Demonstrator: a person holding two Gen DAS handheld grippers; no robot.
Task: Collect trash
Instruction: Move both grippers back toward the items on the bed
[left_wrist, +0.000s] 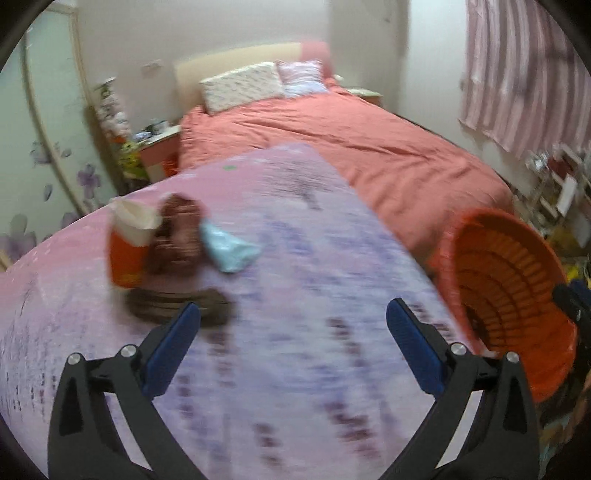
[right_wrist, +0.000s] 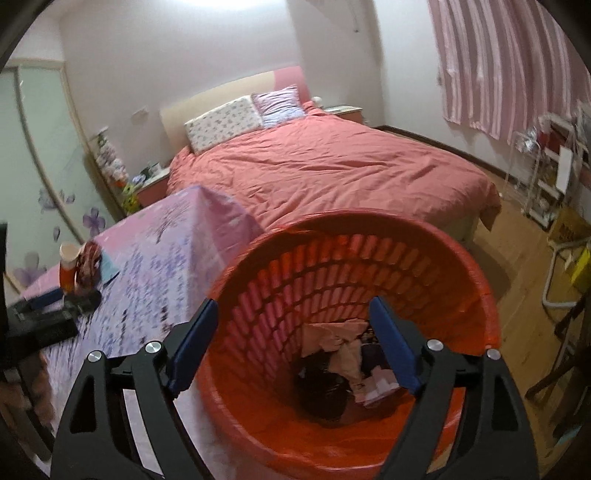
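Left wrist view: the left gripper hangs spread wide and empty over the purple tablecloth, with a paper cup, brown wrapper and pale blue scrap ahead to its left. The right gripper gapes empty above the orange mesh bin; crumpled trash lies at the bottom between its fingers.

The bin stands right of the table, trash in it; a cup on the table's far left; the bed beyond.
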